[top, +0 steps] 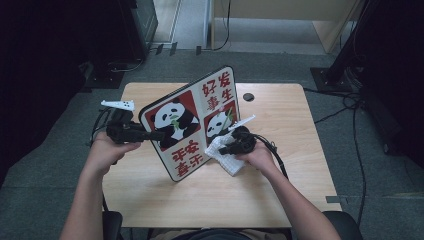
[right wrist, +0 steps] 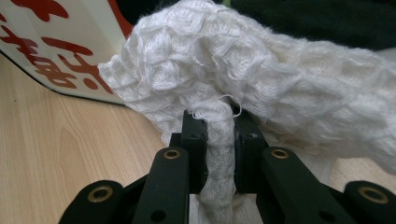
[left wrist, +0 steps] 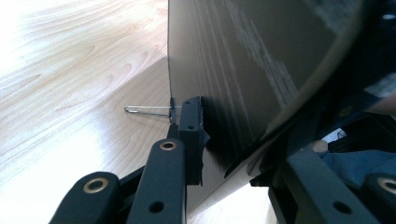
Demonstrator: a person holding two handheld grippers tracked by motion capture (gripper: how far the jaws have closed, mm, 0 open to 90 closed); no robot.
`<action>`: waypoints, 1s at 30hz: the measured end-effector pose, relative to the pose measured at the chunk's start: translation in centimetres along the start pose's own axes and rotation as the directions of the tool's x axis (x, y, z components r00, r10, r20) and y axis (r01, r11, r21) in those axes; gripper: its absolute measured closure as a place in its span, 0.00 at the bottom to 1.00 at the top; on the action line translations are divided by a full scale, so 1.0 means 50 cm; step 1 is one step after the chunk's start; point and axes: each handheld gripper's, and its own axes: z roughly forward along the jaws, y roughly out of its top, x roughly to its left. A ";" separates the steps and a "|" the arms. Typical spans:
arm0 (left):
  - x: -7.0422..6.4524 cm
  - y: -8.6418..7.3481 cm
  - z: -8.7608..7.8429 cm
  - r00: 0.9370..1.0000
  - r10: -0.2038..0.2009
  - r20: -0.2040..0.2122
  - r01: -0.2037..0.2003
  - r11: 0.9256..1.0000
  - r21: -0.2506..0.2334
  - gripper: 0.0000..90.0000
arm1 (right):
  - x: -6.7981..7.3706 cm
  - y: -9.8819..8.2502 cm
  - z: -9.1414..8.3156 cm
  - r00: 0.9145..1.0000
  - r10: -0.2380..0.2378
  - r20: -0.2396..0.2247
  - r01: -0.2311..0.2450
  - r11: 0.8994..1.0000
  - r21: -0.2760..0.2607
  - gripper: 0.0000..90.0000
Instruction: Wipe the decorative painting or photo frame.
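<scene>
A board [top: 192,120] printed with pandas and red characters stands tilted on its lower edge on the wooden table [top: 285,125]. My left gripper [top: 152,135] is shut on its left edge. In the left gripper view the dark back of the board [left wrist: 243,70] passes between the jaws of the left gripper [left wrist: 224,149]. My right gripper [top: 222,149] is shut on a white waffle-weave cloth [top: 227,160], held against the board's lower right face. Up close, a fold of the cloth [right wrist: 224,70] is pinched in the right gripper [right wrist: 218,133], with the board [right wrist: 60,42] at upper left.
A thin metal wire [left wrist: 144,110] sticks out from the board's edge over the tabletop. A small dark round hole [top: 248,96] sits near the table's far edge. Cables [top: 350,115] lie on the floor to the right.
</scene>
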 end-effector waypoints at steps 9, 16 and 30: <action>-0.001 0.000 0.000 1.000 0.001 -0.004 -0.001 1.000 0.000 0.82 | -0.001 0.001 -0.004 1.000 0.003 -0.004 -0.003 1.000 0.001 0.88; -0.001 -0.001 -0.001 1.000 0.000 -0.006 0.000 1.000 0.000 0.82 | 0.007 0.013 -0.041 1.000 -0.006 -0.002 0.006 0.999 -0.048 0.89; 0.002 -0.002 -0.002 1.000 -0.008 -0.005 0.008 1.000 -0.006 0.82 | 0.046 0.067 -0.108 1.000 -0.011 -0.014 0.010 0.994 -0.110 0.89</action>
